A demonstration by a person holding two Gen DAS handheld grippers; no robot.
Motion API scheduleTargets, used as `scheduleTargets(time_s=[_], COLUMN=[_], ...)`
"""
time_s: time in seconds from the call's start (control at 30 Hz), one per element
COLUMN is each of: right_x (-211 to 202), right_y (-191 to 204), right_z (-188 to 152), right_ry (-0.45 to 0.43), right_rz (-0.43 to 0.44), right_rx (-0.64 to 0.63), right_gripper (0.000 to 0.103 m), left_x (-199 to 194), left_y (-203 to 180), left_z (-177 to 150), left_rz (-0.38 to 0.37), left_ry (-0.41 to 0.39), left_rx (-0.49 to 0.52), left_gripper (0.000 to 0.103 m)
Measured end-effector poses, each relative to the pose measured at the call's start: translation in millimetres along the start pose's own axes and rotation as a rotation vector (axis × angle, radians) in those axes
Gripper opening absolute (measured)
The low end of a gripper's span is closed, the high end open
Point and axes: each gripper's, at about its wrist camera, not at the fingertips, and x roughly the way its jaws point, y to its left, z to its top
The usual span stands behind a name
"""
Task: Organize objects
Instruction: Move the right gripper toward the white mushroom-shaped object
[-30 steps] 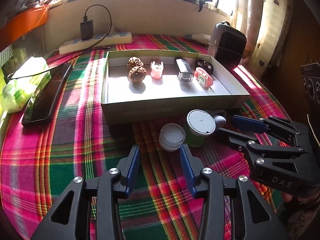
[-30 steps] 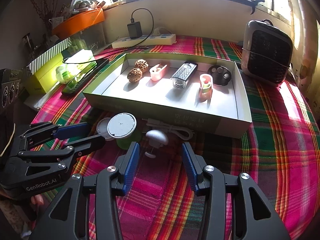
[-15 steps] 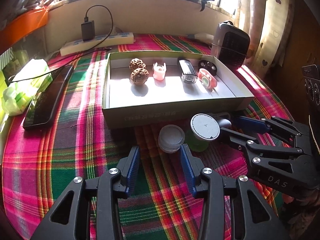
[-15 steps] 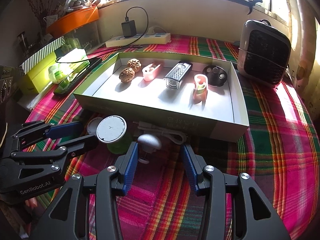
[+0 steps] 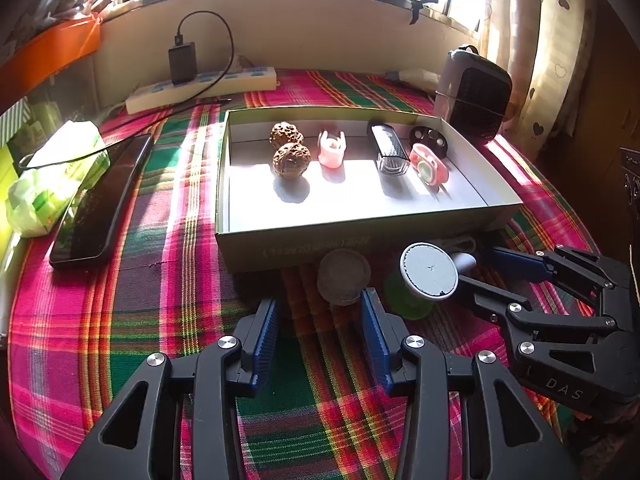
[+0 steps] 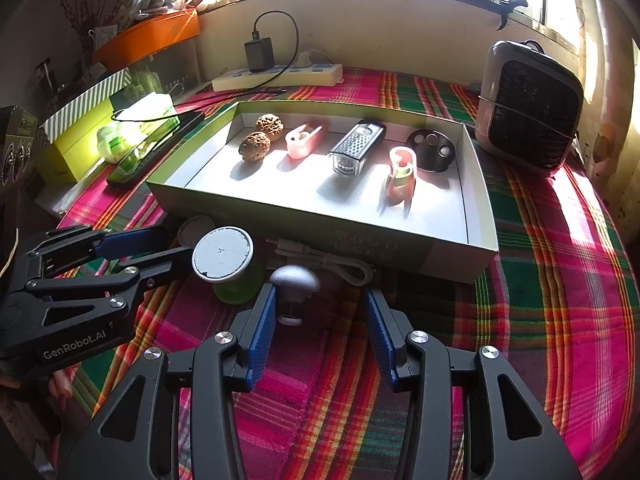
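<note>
An open shallow box [image 5: 360,236] [image 6: 480,200] holds two walnuts [image 5: 291,160], a pink clip [image 5: 331,151], a small grater [image 5: 386,151], a pink-green piece [image 5: 429,166] and a black disc [image 5: 430,138]. In front of it on the plaid cloth stand a clear lidded cup [image 5: 344,276], a green jar with a white lid [image 5: 429,271] [image 6: 223,253], a white mushroom-shaped knob [image 6: 294,280] and a white cable [image 6: 332,258]. My left gripper [image 5: 318,320] is open just short of the clear cup. My right gripper [image 6: 320,312] is open with the knob by its left finger.
A black heater [image 5: 476,96] stands at the box's far right corner. A power strip with a charger [image 5: 200,84] lies at the back. A phone [image 5: 100,200] and a tissue pack [image 5: 52,176] lie to the left.
Both grippers have moved forward toward the box front. The clear cup now sits nearer my left fingers and the knob has come beside my right gripper's left finger. Both stay open.
</note>
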Motion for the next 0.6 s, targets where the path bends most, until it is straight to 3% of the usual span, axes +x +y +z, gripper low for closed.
scheduleTargets(time_s=[0.3,0.6], right_x=[4.2,3.7], right_y=[4.2,1.1], right_z=[1.8,2.2], right_ry=[0.009,0.005], right_rz=[-0.002,0.002], right_rx=[-0.030,-0.019], right_gripper=[0.045,0.034], left_x=[7.8,9.9], left_y=[-5.5,-7.2], left_z=[6.9,9.0], left_rz=[0.015,0.030], left_ry=[0.005,0.004], left_rx=[0.028,0.025], left_gripper=[0.039,0.039])
